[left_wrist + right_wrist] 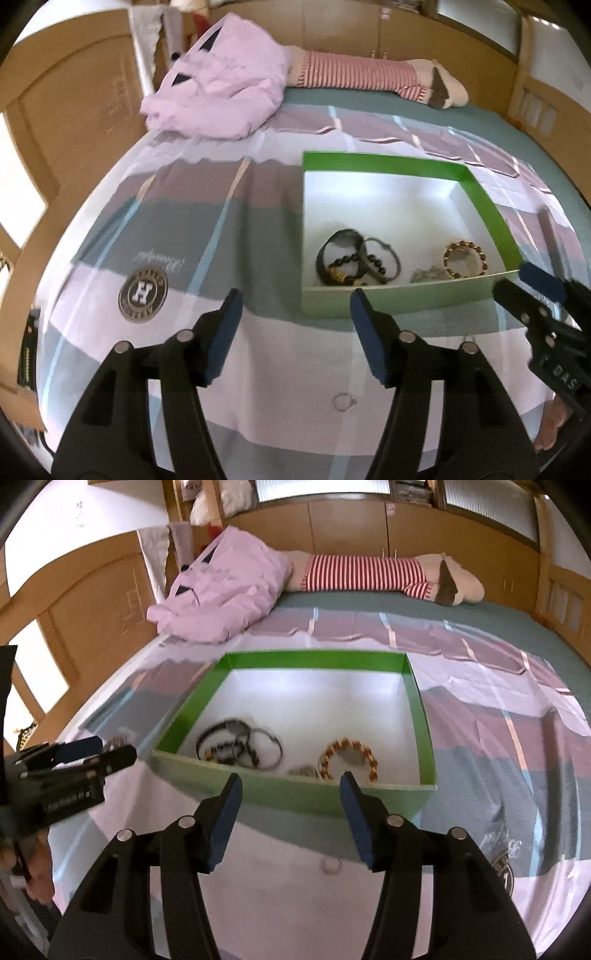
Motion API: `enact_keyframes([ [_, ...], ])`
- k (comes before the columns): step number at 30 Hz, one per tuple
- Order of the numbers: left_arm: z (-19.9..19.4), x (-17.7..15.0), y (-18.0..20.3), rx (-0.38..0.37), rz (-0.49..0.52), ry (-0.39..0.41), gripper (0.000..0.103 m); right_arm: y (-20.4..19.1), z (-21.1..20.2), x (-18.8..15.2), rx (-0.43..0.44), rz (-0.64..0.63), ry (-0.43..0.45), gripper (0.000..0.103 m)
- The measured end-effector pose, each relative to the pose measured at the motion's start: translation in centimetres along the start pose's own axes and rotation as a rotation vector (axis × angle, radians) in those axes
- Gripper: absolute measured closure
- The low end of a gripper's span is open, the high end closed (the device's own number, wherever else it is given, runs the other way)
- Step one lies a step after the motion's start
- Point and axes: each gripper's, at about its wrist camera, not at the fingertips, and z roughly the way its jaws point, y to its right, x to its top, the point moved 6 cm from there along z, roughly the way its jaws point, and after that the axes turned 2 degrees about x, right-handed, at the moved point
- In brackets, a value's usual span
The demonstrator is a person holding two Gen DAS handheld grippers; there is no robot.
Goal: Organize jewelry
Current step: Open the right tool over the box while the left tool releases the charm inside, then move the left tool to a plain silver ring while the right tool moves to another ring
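Left wrist view: my left gripper (295, 295) hangs with jaws apart, holding nothing, above the bedspread (184, 236). One small ring (344, 401) lies loose on the bedspread, just short of the near wall of the green box (406, 295). I judge the ring light, rigid and slippery; it sits flat on soft cloth, so I would pinch it across its band, pressing slightly into the fabric. Along the box's near wall I count one amber bead bracelet (466, 259), one grey crumpled piece (428, 275) and a tangle of dark bangles and beads (356, 258), perhaps three or four.

Right wrist view: my right gripper (291, 777) is likewise spread and empty, short of the box's near wall. The ring (330, 866) is blurred here; count unchanged at one. The other gripper shows at the left edge.
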Motion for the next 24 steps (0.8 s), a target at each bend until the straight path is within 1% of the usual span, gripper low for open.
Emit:
enact_keyframes([
  [3, 0.3, -0.2, 0.8, 0.000, 0.030, -0.016, 0.042, 0.3, -0.1, -0.8, 0.018, 0.014, -0.018, 0.044],
  [9, -1.6, -0.2, 3.1, -0.056, 0.100, 0.032, 0.041, -1.6, 0.1, -1.0, 0.057, -0.047, -0.008, 0.044],
  [12, -2.0, 0.1, 2.5, -0.061, 0.086, 0.035, 0.041, -3.1, 0.2, -1.2, 0.079, -0.109, 0.002, 0.041],
  [14, -2.2, 0.5, 1.6, -0.064, 0.061, 0.041, 0.041, -3.5, 0.4, -1.4, 0.083, -0.126, 0.001, 0.041],
  [18, -2.5, 0.9, 0.6, -0.054, 0.045, 0.053, 0.039, -3.5, 1.0, -1.4, 0.095, -0.084, -0.015, 0.041],
  [24, -1.6, -0.1, 0.8, -0.029, 0.081, 0.027, 0.038, -3.5, 0.1, -0.9, 0.092, -0.074, 0.005, 0.040],
])
